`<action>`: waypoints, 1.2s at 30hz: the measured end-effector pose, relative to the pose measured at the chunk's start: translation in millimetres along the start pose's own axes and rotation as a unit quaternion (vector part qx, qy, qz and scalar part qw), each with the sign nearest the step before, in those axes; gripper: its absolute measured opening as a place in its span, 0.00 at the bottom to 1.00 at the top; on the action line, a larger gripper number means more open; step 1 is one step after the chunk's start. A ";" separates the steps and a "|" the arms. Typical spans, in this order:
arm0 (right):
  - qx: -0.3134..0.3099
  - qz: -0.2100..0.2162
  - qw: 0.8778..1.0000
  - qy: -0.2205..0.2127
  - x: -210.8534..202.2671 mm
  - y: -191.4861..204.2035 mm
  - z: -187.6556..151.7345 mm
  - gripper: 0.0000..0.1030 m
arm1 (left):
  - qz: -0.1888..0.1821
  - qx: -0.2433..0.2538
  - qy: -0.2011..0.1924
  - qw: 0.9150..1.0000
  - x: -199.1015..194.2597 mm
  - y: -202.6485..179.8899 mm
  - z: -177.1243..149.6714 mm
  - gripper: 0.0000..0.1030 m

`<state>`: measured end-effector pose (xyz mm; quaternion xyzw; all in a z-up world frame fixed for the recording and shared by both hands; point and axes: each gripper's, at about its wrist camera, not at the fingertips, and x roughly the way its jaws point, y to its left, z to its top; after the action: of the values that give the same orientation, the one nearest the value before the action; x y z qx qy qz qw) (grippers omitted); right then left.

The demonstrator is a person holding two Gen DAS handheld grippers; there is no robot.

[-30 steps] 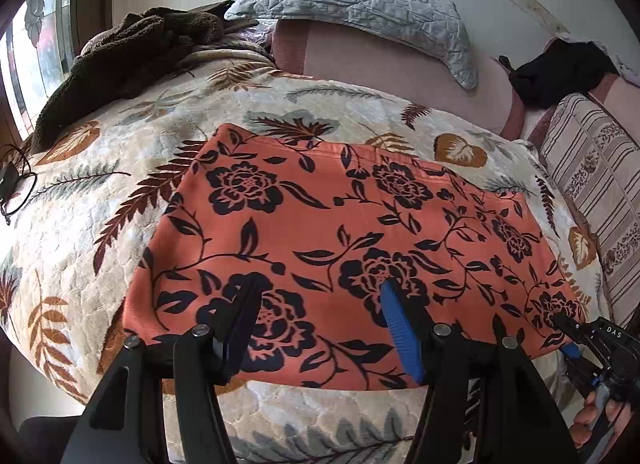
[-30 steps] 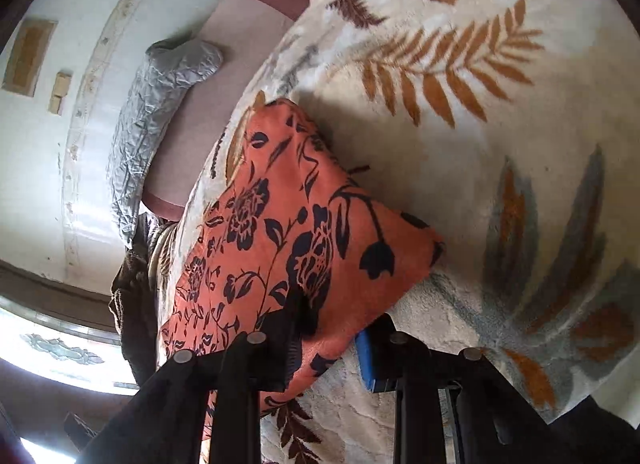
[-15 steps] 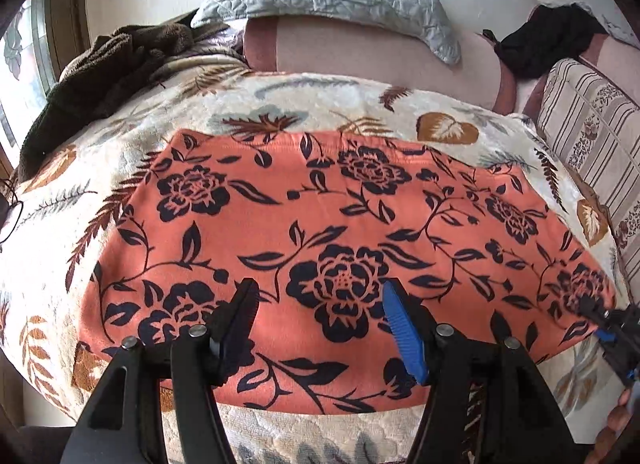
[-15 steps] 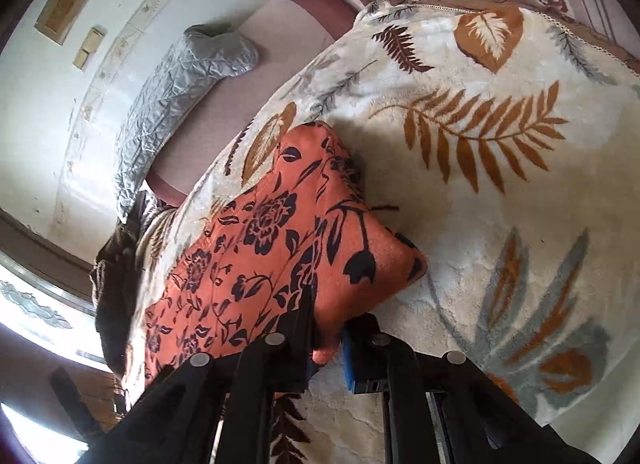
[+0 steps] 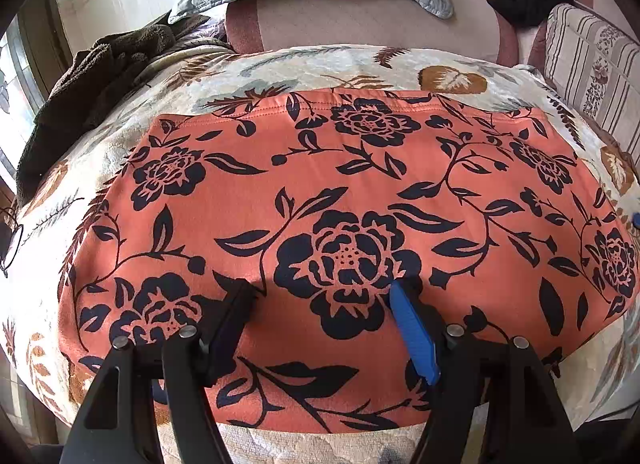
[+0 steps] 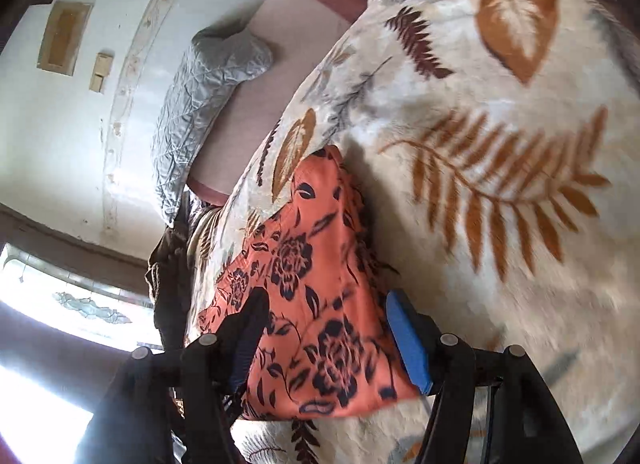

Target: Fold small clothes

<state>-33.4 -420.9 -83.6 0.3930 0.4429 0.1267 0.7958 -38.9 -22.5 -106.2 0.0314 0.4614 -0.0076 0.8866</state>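
The left gripper (image 5: 322, 290) is opening its jaws wide above the orange floral garment (image 5: 344, 199), gripping nothing. The right gripper (image 6: 326, 304) is opening too, its pads straddling the garment's corner without pressing it. The garment is lying flat on the leaf-patterned blanket (image 6: 500, 111).

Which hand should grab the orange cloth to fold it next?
Probably the left gripper: its opening jaws hang over the middle of the cloth's near edge. The right gripper is just letting go at a corner.
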 end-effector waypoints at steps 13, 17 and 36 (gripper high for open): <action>-0.068 -0.165 0.981 0.078 121.5 27.8 46.9 0.20 | -0.046 -0.011 0.012 0.999 -6.0 16.4 7.7 0.71; -0.125 -0.205 0.970 0.026 94.0 57.4 19.3 0.32 | -0.047 -0.095 -0.046 0.993 -49.3 77.0 1.5 0.71; -0.103 -0.063 0.990 0.078 69.3 106.2 -135.0 0.60 | -0.070 -0.245 0.022 0.967 -32.3 222.5 -2.9 0.49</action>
<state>-86.5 -243.5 -87.5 0.2689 0.5121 0.1514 0.8016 -50.4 199.2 -70.6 -0.2184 0.4701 0.0446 0.8540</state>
